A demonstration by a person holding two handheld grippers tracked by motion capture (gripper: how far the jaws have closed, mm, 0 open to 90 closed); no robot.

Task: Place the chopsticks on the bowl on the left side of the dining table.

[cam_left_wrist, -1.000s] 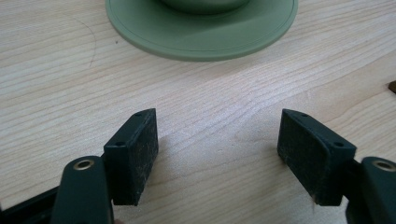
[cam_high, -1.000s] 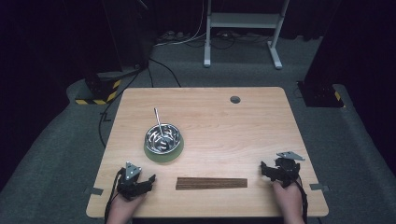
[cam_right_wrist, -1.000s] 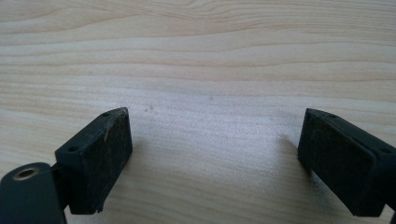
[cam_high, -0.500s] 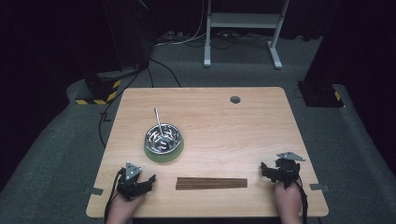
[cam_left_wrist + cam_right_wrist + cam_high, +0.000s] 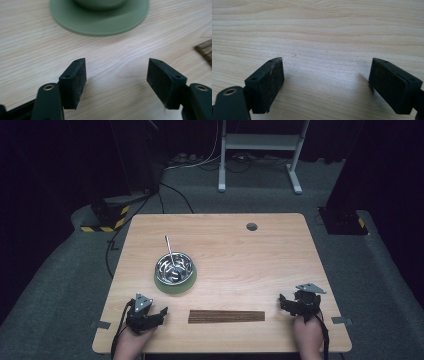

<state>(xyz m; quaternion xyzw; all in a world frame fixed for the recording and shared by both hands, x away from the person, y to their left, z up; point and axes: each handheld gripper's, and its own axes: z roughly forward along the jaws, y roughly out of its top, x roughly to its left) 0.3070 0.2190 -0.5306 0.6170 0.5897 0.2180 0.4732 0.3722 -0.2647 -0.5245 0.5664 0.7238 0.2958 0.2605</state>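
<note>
Both tongs rest spread and empty at the desk's near edge – left tongs at 7 o'clock, right tongs at 5 – flanking the dark wooden strip, seemingly poised to start

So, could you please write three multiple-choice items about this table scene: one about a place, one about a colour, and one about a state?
1. Where does the dark wooden strip lie?
A. Inside the metal bowl
B. Near the table's front edge, between the two tools
C. Beside the round hole at the far edge

2. What colour is the saucer under the metal bowl?
A. Green
B. Red
C. White

3. How do the jaws of the left tool stand?
A. Shut on the strip
B. Shut on the saucer
C. Open, with only bare table between them

Answers:
1 B: the high view shows the strip lying between the left tool and the right tool.
2 A: its green rim shows around the bowl's base.
3 C: the left gripper view shows both pads apart over bare wood.
</note>
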